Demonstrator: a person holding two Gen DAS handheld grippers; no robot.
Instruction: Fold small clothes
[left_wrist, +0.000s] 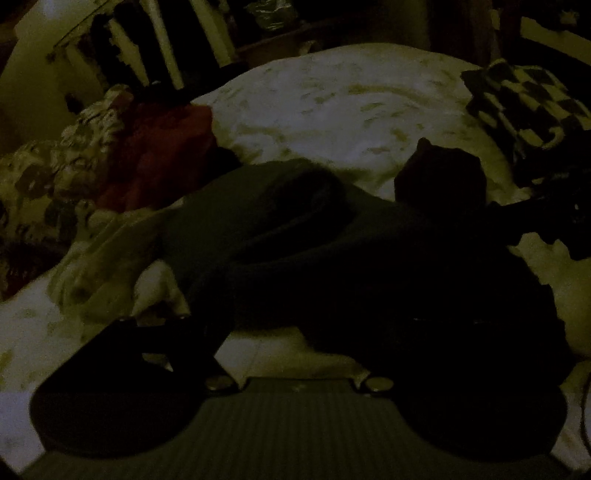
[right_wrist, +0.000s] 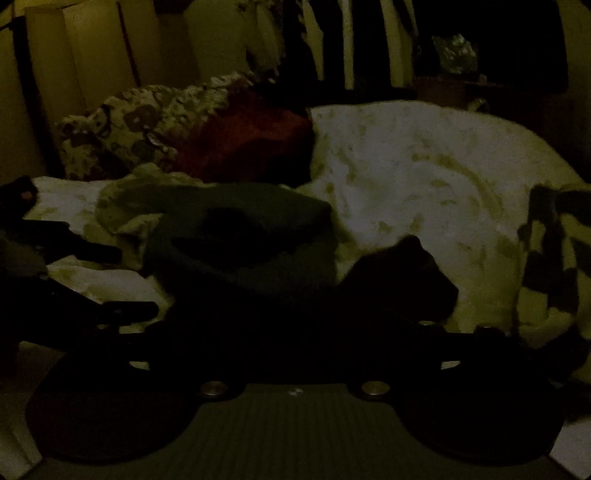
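A dark green garment (left_wrist: 295, 221) lies crumpled on the bed in dim light, with one dark corner (left_wrist: 439, 173) sticking up. My left gripper (left_wrist: 295, 332) hangs just over its near edge; only the left finger (left_wrist: 173, 339) shows, the other is lost against the dark cloth. From the right wrist view the left gripper (right_wrist: 138, 280) stands open beside the garment (right_wrist: 240, 240), pale duvet showing between its fingers. My right gripper (right_wrist: 295, 332) is at the garment's near edge; its fingers merge with the dark cloth. In the left wrist view the right gripper (left_wrist: 535, 218) reaches in from the right.
A white patterned duvet (left_wrist: 332, 103) covers the bed. A red cloth (left_wrist: 159, 155) and a flowered pillow (left_wrist: 74, 155) lie at the back left. A black-and-pale checked cloth (left_wrist: 524, 107) lies at the right. Bars of a headboard (right_wrist: 351, 44) stand behind.
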